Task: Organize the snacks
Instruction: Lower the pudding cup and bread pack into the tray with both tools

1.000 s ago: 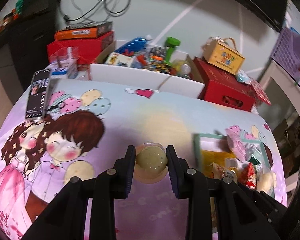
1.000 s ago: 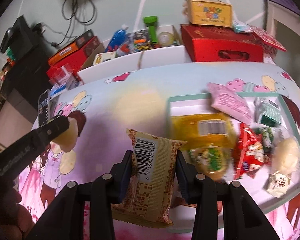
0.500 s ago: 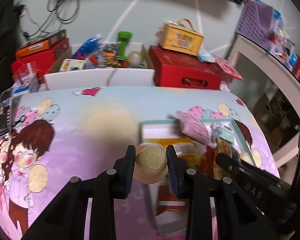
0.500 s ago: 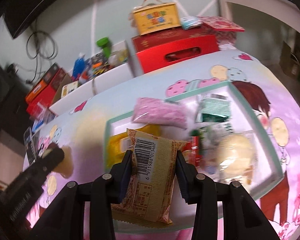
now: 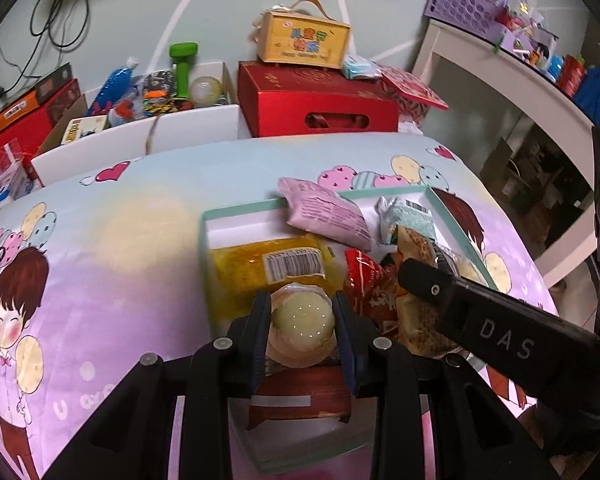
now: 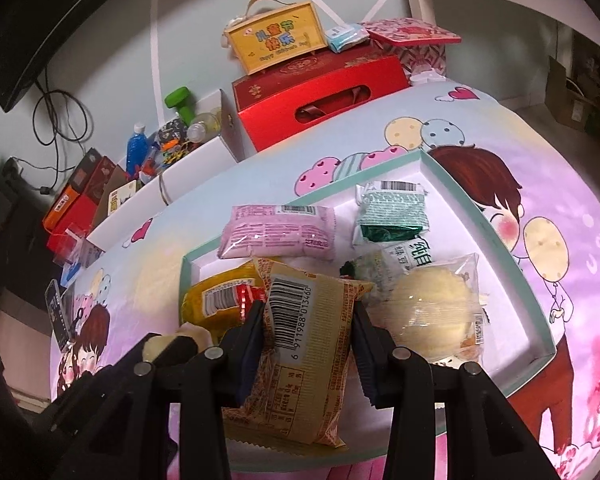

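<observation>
Both grippers hang over the teal-rimmed tray (image 6: 500, 240), which is crowded: a pink packet (image 6: 278, 238) lies across its far rim, and bare white floor shows only at the far left corner. The left gripper (image 5: 302, 322) pinches a pale jelly cup (image 5: 302, 316); the right gripper (image 6: 308, 328) clamps a yellow wrapped snack (image 6: 300, 344). The tray sits on a cartoon-print cloth (image 5: 120, 240), with a red box (image 5: 316, 108) behind it.

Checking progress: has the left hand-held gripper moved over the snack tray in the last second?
Yes. The left hand-held gripper moved rightward from bare tablecloth to over the tray.
</observation>
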Demonstrator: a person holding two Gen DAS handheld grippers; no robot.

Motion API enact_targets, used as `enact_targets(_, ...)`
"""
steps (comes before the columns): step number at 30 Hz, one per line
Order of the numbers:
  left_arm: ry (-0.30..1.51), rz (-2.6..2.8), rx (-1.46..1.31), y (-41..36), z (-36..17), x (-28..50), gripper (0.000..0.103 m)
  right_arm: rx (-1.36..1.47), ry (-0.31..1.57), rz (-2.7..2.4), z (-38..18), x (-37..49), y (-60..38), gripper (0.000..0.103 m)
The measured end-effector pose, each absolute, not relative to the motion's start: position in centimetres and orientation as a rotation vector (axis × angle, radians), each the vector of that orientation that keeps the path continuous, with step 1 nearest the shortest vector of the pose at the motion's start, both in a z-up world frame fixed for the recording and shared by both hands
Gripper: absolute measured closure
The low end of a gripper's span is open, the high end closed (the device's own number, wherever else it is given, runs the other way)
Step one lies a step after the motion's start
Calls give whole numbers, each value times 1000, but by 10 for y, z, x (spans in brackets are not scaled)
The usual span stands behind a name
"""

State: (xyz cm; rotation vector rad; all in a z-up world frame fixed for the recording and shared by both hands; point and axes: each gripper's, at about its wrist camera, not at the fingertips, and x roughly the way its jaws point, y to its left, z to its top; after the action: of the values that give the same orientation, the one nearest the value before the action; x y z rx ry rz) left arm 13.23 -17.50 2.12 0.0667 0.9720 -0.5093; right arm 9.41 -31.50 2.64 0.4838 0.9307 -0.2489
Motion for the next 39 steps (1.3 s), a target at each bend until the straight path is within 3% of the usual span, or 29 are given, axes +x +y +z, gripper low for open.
enact_targets(34, 1032, -557, 121, -196, 0, 135, 69, 534, 964, -282, 10, 96, -333, 56)
enact_targets(39, 1020, -569, 118, -195, 6, 134, 60, 534, 972, -285, 10, 96, -334, 57)
